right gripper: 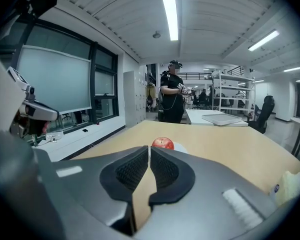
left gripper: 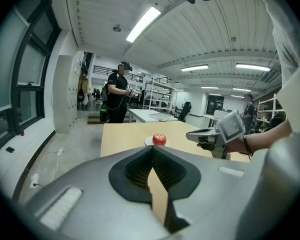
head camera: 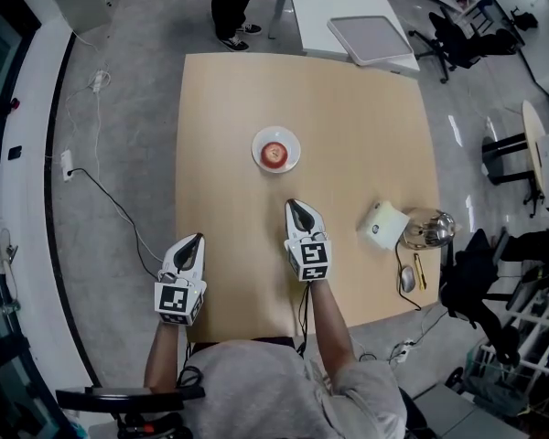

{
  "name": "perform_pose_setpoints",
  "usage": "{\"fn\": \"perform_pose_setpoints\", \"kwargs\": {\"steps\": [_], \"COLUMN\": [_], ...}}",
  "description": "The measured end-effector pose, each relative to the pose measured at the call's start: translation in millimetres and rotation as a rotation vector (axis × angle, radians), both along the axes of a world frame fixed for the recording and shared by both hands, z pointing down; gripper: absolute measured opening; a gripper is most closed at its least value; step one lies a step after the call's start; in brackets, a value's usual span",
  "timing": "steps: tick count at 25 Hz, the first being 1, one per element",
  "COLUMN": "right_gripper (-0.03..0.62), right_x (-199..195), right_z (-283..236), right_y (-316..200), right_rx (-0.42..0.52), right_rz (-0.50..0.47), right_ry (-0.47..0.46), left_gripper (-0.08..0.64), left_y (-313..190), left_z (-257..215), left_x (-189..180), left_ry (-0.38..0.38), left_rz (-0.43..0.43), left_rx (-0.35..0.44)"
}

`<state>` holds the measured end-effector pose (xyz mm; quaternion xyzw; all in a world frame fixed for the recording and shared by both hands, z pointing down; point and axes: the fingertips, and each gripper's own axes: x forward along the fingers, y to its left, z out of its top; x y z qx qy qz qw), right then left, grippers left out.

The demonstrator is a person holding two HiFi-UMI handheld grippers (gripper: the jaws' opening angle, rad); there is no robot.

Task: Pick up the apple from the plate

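Red against white: the apple (head camera: 274, 154) sits in the middle of a small white plate (head camera: 259, 143). The plate stands by itself near the centre of the pale wooden tabletop (head camera: 366, 126), well apart from the white box (head camera: 383, 225) near the right edge, so the way in from my side is open. My right tongs (head camera: 297, 207) hang over the tabletop near the plate and point straight at it. In the right gripper view the apple shows just above their tips, so I judge this is the hand for the pickup. Its jaws are clenched, the pads all but touching, with nothing between them. They would have to spread wider than the apple before they could go round it. My left tongs (head camera: 193, 242) are held back at the near left edge of the tabletop, well apart from the plate and out of the way. Their jaws are likewise closed tip to tip, empty and touching nothing. The apple lies untouched on its plate, the pick not yet begun.
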<state>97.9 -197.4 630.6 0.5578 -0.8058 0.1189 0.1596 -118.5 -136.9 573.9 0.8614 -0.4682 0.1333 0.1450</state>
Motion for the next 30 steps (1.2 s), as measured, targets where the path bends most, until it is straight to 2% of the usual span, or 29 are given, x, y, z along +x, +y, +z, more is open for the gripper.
{"fn": "perform_pose_setpoints", "kwargs": {"steps": [14,24,30], "right_gripper": [0.057,0.131,0.2], "right_x": [3,-4,-7], "right_z": [23,40,54], "right_y": [-60,-83,-97], "right_rx": [-0.027,-0.037,-0.073], "right_rz": [-0.022,-0.051,-0.063], "right_ry": [0.041,0.076,0.081], "left_gripper": [0.02,0.02,0.02], "left_y": [-4,-3,-1], "left_z": [9,19,23], "left_x": [-7,-13,-15], "left_ry": [-0.008,-0.012,-0.013], "left_rz": [-0.043,-0.057,-0.064], "left_rx": [-0.027,-0.05,-0.063]}}
